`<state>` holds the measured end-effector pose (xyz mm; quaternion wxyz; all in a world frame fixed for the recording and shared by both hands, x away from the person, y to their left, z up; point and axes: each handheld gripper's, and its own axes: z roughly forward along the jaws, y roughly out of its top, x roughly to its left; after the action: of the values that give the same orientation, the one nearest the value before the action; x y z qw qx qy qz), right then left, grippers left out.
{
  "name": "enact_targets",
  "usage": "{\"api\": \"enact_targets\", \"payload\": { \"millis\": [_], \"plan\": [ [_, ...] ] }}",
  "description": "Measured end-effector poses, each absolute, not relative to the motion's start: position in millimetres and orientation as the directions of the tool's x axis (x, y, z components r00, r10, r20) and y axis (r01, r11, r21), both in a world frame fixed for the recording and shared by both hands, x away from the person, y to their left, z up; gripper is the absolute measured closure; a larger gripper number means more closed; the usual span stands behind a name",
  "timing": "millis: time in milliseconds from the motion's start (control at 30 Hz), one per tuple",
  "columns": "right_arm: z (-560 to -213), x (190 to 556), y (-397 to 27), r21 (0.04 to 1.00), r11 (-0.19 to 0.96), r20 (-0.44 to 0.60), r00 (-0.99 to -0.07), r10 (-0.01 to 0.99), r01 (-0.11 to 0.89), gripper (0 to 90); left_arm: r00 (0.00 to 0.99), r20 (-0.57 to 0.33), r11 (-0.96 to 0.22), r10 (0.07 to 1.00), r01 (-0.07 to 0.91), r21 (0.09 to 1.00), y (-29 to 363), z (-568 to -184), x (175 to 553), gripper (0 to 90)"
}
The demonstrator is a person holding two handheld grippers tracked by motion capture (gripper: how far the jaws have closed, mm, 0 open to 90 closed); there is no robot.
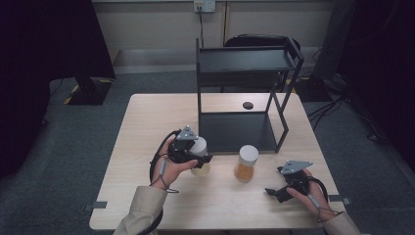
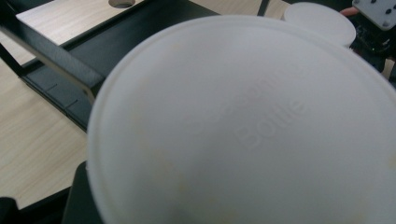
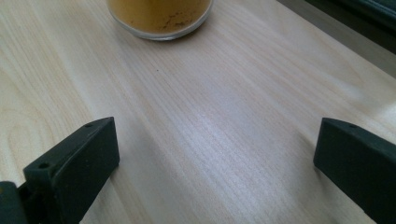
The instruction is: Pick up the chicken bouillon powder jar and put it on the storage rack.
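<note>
The left gripper (image 1: 195, 157) grips a white-lidded seasoning bottle (image 1: 199, 147) at the shelf rack's (image 1: 235, 129) seven o'clock — unshelved yet. The second bottle (image 1: 246, 164) waits; the right gripper (image 1: 277, 190) gapes empty at its four o'clock.

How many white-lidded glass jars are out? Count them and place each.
2. One white-lidded glass jar sits at the left tongs, before the black metal shelf rack. The other jar stands free on the wooden table, mid-front.
</note>
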<state>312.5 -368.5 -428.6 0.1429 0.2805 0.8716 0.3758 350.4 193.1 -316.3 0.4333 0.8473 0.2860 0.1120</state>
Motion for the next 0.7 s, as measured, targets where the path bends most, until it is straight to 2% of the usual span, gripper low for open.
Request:
{"api": "enact_targets", "payload": {
  "millis": [700],
  "plan": [
    [-428.6, 312.5, -368.5, 0.736, 0.56, -0.038, -0.802, 0.597, 0.382, 0.0, 0.823, -0.054, -0.471, 0.565, 0.376, 0.798, 164.3, -273.1, 377.4, 35.0]
  ]
}}
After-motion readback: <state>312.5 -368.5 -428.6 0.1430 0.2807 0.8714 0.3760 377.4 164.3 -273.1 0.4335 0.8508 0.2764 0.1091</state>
